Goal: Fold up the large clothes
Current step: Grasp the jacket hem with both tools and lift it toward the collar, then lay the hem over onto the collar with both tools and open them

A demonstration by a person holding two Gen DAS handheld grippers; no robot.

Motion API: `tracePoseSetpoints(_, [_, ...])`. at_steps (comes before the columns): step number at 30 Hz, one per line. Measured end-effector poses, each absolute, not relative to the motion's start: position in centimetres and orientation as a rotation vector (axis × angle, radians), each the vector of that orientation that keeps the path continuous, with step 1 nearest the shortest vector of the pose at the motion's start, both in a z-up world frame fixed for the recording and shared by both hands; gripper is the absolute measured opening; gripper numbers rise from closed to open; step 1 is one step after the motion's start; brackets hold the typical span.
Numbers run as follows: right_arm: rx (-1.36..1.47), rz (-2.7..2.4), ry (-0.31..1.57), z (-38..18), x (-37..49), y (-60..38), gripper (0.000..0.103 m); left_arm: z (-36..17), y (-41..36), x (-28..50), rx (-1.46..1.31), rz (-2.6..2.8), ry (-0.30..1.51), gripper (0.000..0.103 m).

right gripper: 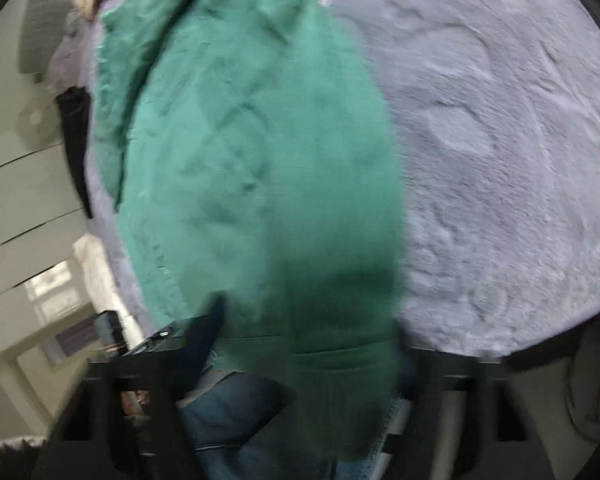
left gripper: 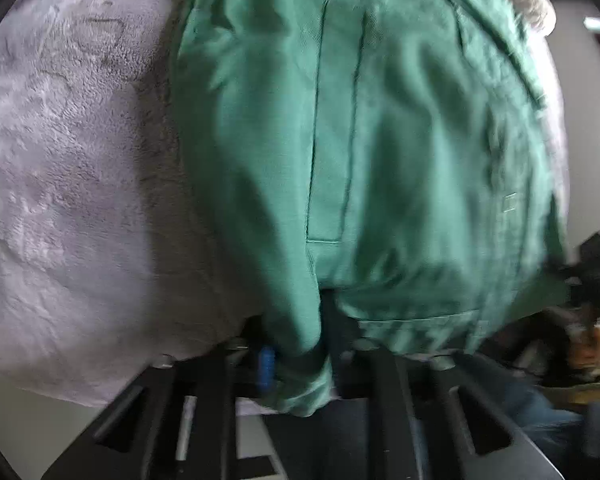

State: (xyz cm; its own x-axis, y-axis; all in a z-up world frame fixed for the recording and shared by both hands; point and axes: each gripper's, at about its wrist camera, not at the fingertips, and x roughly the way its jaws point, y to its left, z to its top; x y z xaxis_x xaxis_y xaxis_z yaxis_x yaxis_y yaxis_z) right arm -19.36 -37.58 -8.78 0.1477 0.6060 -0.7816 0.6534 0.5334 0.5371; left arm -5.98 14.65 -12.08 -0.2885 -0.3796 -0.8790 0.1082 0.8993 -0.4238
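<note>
Jaws of the left gripper (left gripper: 300, 364) pinch a bunched edge of the green garment (left gripper: 380, 140). Whether the right gripper (right gripper: 300, 400) grips it, I cannot tell; cloth covers its jaws. Beyond, the garment lies on a grey plush blanket (right gripper: 500, 160).

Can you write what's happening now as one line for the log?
step: folding | left tongs: shut on green garment | right tongs: hidden under it | underneath: fuzzy grey blanket

No text could be read in either view; small red marks on the pale panels (right gripper: 3, 220) were perhaps signs, too blurred.
</note>
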Motion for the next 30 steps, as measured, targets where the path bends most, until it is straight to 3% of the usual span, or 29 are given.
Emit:
tracePoseSetpoints(4, [1.161,0.024,1.444,-7.5,-19.3,-37.7,0.015,-10.5,16.1,-4.5,-0.386,-0.532,1.782,0.012])
tracePoseSetpoints(9, [1.325,0.163,1.198,-4.1,-16.8,-38.4,0.014,-6.1,16.4,-1.2,-0.572,-0.605,1.638,0.012])
tracePoseSetpoints(21, [1.387,0.304,0.869,0.6,0.0,-42.0,0.014,-0.9,13.2,15.2,-0.683,-0.593,1.284,0.012])
tracePoseSetpoints(25, [1.398,0.249,0.832,-1.1,5.7,-45.0,0.014,-2.8,12.7,20.9,-0.673,-0.511,1.220,0.012])
tracePoseSetpoints(30, [1.357,0.142,0.916,-7.0,11.9,-47.3,0.015,-8.4,10.6,24.4,-0.558,-0.407,1.281,0.012])
